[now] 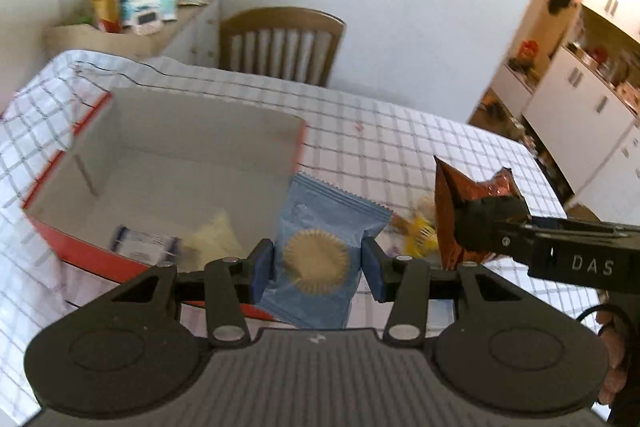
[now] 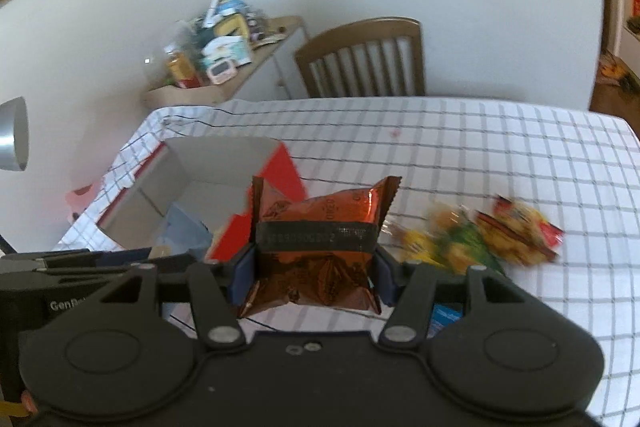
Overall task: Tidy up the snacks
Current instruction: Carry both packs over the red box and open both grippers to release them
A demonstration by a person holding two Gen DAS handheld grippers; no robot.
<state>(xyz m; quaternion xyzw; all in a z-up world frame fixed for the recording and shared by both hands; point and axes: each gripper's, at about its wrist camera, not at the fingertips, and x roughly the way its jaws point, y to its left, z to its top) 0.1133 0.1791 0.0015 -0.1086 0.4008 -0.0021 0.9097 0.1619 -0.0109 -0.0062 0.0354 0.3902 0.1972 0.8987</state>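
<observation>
My left gripper (image 1: 318, 267) is shut on a blue snack packet (image 1: 320, 247) with a tan round biscuit picture, held just right of the red cardboard box (image 1: 72, 239). The box holds a white-blue packet (image 1: 144, 245) and a pale yellow packet (image 1: 214, 241). My right gripper (image 2: 314, 269) is shut on a shiny orange-brown packet (image 2: 320, 223), held above the table right of the box (image 2: 280, 171); it also shows in the left wrist view (image 1: 460, 203). Several loose yellow, green and red snacks (image 2: 480, 235) lie on the checked tablecloth to the right.
The table has a white checked cloth (image 2: 480, 155). A wooden chair (image 1: 280, 43) stands at the far side. A side shelf with bottles and boxes (image 1: 132, 3) is at the back left. A kitchen with white cabinets (image 1: 592, 87) lies to the right.
</observation>
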